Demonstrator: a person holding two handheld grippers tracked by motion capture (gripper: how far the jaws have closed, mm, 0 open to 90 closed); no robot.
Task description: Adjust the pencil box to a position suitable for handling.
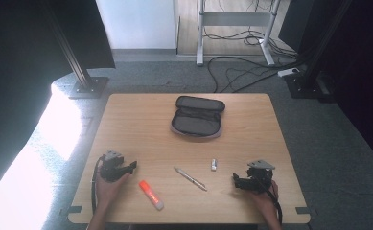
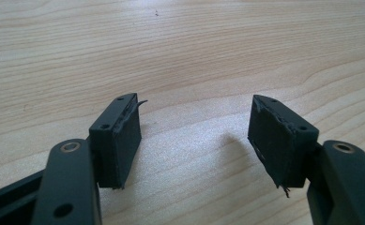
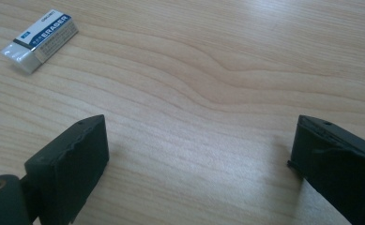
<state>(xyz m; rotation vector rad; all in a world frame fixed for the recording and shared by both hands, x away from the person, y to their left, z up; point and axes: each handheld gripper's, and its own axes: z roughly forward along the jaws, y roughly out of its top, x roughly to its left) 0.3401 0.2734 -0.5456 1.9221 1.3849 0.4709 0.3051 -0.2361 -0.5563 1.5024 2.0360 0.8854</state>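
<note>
A: Item one, tabletop (image 1: 141,115): wooden, carrying everything. Item two, case (image 1: 197,117): lying unzipped and open at the far middle, well apart from both hands.

B: Left gripper (image 1: 132,166): resting near the front left, jaws standing wide apart, gripping nothing, bare wood showing between them. Right gripper (image 1: 235,180): sitting at the front right, jaws likewise spread wide and empty.

A: Marker (image 1: 151,195): orange and white, lying just beside the left gripper. Pen (image 1: 190,178): lying slantwise near the middle front. Eraser (image 3: 40,39): white, sleeved, lying between the pen and the right gripper, ahead and to one side of the right jaws.

B: Judging the step: packing is probably starting. The right gripper is sitting nearest the eraser; I'd be turning the jaws square across its narrow sides, lowering until the pads are straddling it, then closing gently. The marker is suiting the left gripper, taken mid-barrel so it isn't tipping.
</note>
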